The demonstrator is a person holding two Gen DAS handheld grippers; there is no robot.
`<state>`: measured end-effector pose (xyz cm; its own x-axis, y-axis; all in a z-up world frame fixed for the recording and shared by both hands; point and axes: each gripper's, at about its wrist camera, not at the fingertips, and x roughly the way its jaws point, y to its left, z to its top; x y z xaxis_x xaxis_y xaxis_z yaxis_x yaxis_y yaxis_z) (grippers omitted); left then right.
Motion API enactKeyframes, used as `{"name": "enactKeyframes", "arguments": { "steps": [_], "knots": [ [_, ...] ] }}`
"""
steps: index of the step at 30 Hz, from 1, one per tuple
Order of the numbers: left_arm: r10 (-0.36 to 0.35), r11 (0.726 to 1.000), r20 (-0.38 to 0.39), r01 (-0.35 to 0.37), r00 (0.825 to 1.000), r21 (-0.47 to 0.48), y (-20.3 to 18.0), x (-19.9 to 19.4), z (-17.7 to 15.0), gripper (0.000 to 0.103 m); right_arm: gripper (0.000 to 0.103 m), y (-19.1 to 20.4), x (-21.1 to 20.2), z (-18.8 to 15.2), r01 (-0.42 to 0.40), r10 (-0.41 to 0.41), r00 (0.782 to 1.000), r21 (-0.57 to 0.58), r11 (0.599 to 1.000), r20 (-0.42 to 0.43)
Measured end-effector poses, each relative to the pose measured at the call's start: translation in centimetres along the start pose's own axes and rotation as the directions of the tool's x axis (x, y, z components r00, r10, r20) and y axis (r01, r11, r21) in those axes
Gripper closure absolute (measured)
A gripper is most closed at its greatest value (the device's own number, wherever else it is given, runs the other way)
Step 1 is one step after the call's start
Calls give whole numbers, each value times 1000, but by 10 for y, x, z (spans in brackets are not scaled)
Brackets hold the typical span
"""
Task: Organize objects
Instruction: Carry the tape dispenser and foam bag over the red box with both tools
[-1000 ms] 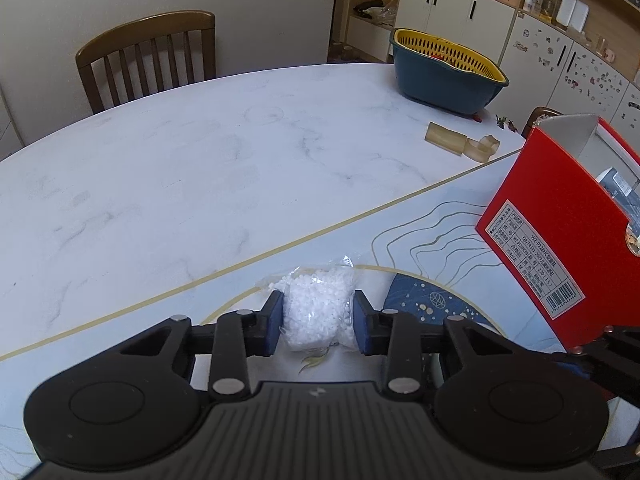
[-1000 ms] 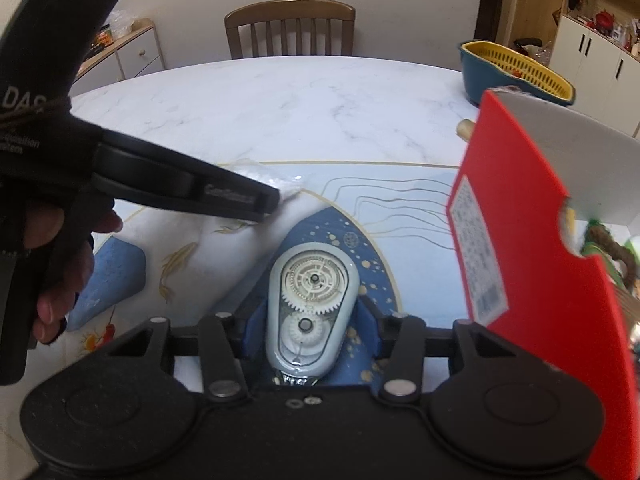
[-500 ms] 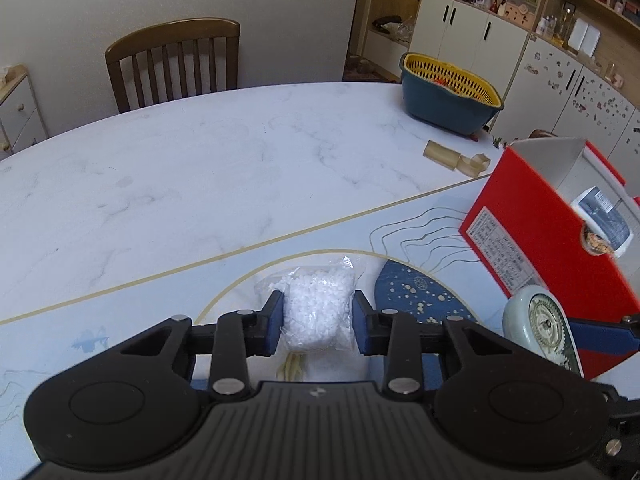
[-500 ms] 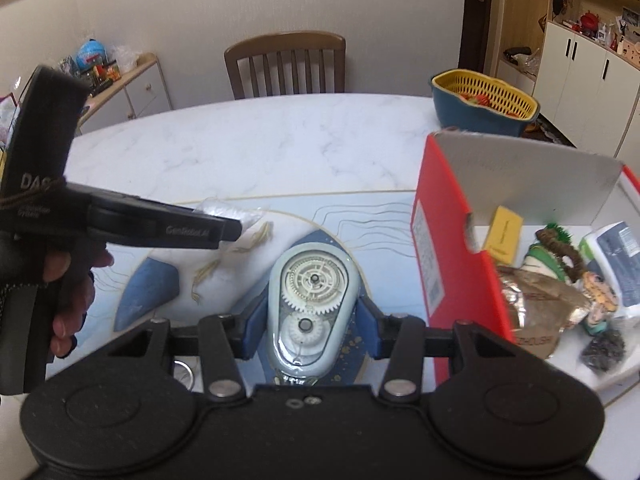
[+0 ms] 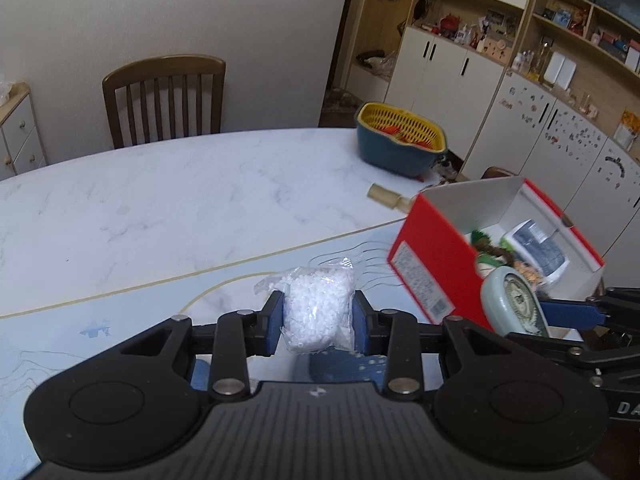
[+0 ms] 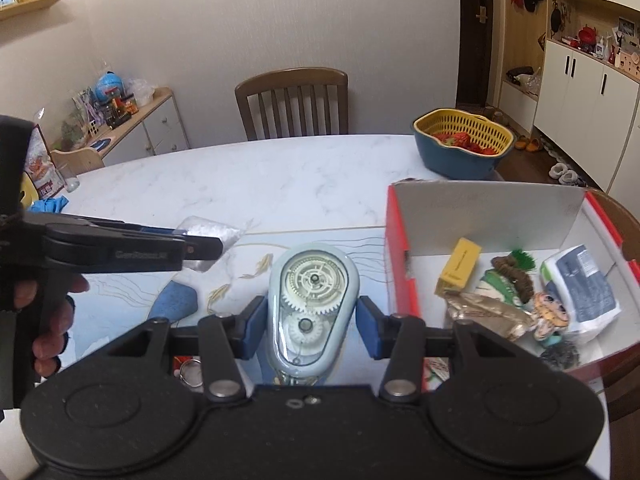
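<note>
My left gripper (image 5: 318,322) is shut on a clear bag of white beads (image 5: 318,308) and holds it above the table, left of the red box (image 5: 436,268). My right gripper (image 6: 310,316) is shut on a pale blue oval gear toy (image 6: 310,292), held above the mat just left of the red box (image 6: 398,264). The toy also shows in the left wrist view (image 5: 516,306) at the box's near corner. The open box holds a yellow block (image 6: 460,266), a blue-and-white packet (image 6: 584,280), a foil packet and other small items. The left gripper shows in the right wrist view (image 6: 212,244).
A blue basket with a yellow liner (image 6: 464,148) stands at the far right of the marble table (image 5: 180,204). A tan wooden piece (image 5: 386,196) lies behind the box. A blue cloth (image 6: 176,300) and a key ring (image 6: 192,372) lie on the mat. A wooden chair (image 5: 164,98) stands behind.
Both grippers have risen from the table with their loads. The box's inside has come into view of both cameras. The right gripper with the toy has moved closer to the box.
</note>
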<state>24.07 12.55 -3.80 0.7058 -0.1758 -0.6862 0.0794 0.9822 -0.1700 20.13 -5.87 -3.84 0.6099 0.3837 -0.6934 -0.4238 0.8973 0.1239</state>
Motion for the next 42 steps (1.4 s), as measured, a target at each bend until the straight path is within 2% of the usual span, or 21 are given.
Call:
{"name": "enactKeyframes", "arguments": {
  "steps": [8,15,32,42],
  "knots": [
    [-53,999,31,52,998,12,-46,-17,9,69,57,-37,-23,-3,7,-7,1000,13,1000,20],
    [-69,997,23,68,997,48,-93,-7,15,69,57,-79,-36,-7,15,-17,999,35,999,34],
    [-78,992,-34,81,996,95,-185,52,34,69,56,-184,-37,-2,37,-41,998,76,996,44],
    [-13,990,-73,23,997,140,-214,102,38,69,56,-226,-4,16,41,-41,999,67,997,1]
  ]
}}
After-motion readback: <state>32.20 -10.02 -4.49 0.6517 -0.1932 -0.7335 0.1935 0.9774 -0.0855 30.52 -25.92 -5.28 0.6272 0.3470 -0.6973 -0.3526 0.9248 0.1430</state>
